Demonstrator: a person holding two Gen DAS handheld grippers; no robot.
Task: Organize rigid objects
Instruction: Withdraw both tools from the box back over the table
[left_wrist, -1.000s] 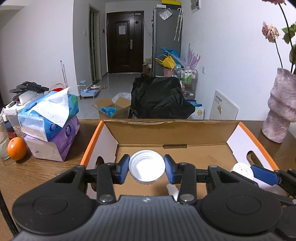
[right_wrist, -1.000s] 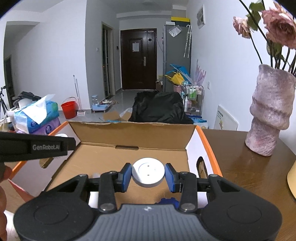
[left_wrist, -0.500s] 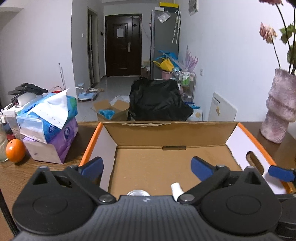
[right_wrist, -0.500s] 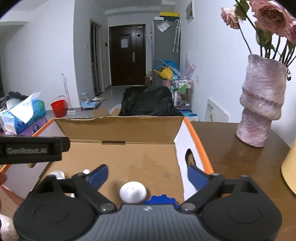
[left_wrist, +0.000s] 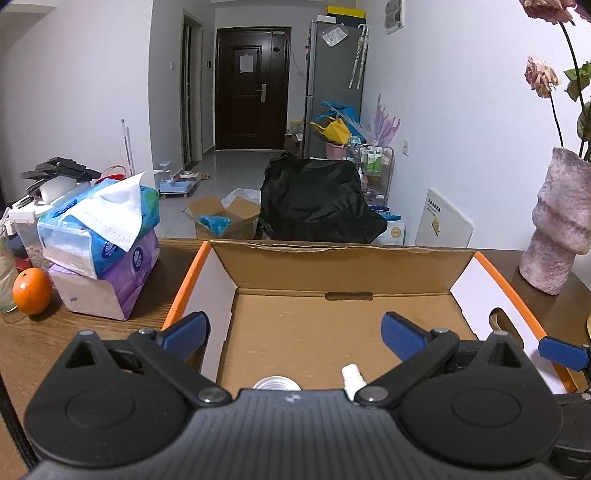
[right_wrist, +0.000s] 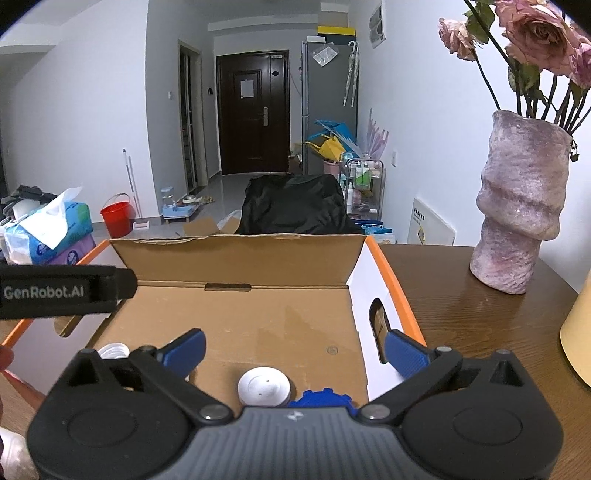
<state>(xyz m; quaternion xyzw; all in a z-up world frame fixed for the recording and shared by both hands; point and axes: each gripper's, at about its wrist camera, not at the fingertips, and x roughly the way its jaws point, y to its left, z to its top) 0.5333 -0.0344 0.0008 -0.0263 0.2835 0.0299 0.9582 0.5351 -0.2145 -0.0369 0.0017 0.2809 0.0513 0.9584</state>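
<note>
An open cardboard box (left_wrist: 332, 266) with orange edges lies on the wooden table, and both grippers hover over its near end. My left gripper (left_wrist: 295, 328) is open with nothing between its blue pads. Just below it, a white ribbed lid (left_wrist: 276, 384) and a small white nozzle (left_wrist: 352, 374) rest on the box floor. The jaws of my right gripper (right_wrist: 295, 349) are opening, also with nothing between the pads. A white round disc (right_wrist: 263, 386) lies on the floor of the box (right_wrist: 236, 258) beneath that gripper, beside a blue toothed piece (right_wrist: 323, 397). The white lid (right_wrist: 113, 350) shows at the left.
Stacked tissue packs (left_wrist: 99, 240) and an orange (left_wrist: 32, 291) stand left of the box. A pink vase (right_wrist: 521, 206) with dried roses stands to the right, and a yellow object (right_wrist: 580, 328) sits at the right edge. The left gripper's strap (right_wrist: 62, 291) crosses the right wrist view.
Both grippers went from shut to wide open. The white lid left the left jaws and the white disc left the right jaws; both now lie on the box floor.
</note>
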